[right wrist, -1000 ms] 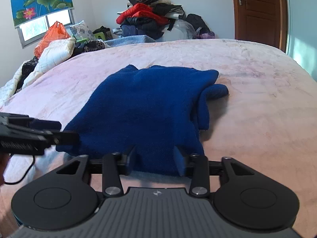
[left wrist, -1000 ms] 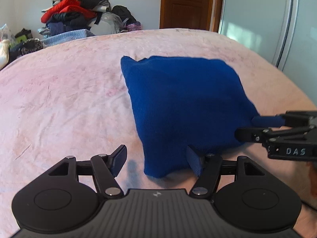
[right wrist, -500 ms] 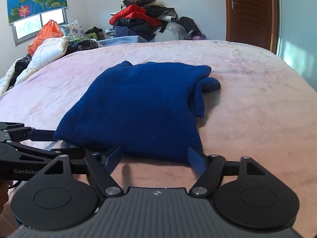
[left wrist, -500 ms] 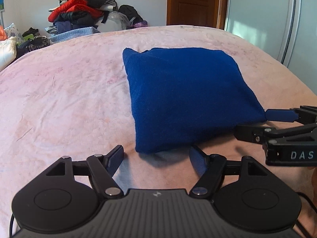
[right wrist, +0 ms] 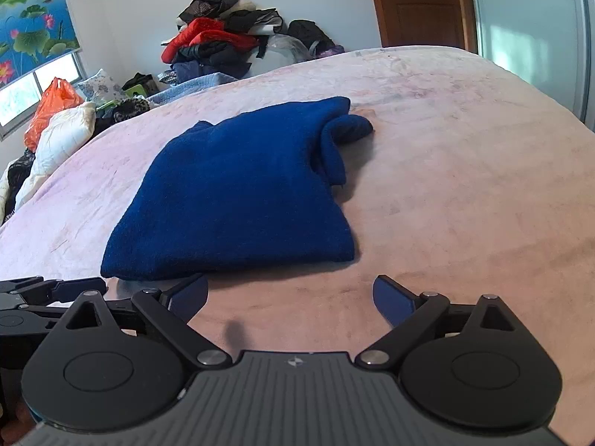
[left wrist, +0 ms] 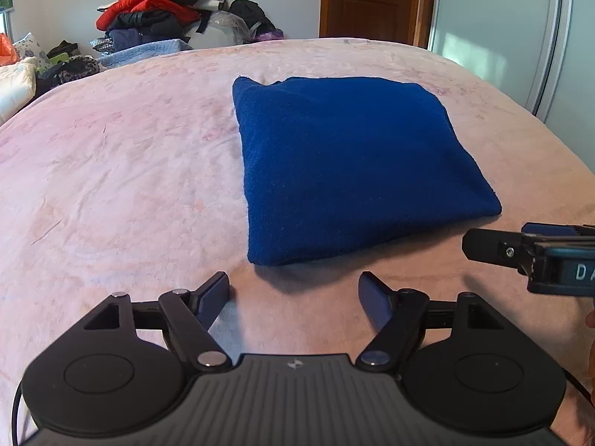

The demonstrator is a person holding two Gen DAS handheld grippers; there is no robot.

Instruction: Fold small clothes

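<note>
A dark blue knitted garment (left wrist: 353, 167) lies folded into a rough square on the pink bed cover (left wrist: 111, 167). In the right wrist view the garment (right wrist: 241, 193) shows a rolled sleeve end at its far right corner. My left gripper (left wrist: 293, 290) hovers just short of the garment's near edge, its jaws opening with nothing between them. My right gripper (right wrist: 290, 293) sits short of the near right corner, its jaws also opening and empty. A finger of the right gripper (left wrist: 487, 247) shows at the right edge of the left wrist view, beside the garment's corner.
A heap of clothes (left wrist: 156, 11) is piled beyond the far side of the bed. Pillows and an orange bag (right wrist: 52, 111) lie at the far left under a window. A wooden door (left wrist: 368, 0) and a pale sliding wardrobe door (left wrist: 502, 37) stand to the right.
Both grippers let go of the garment's near edge and drew back from it, their jaws spreading wider. The garment now lies flat, clear of both.
</note>
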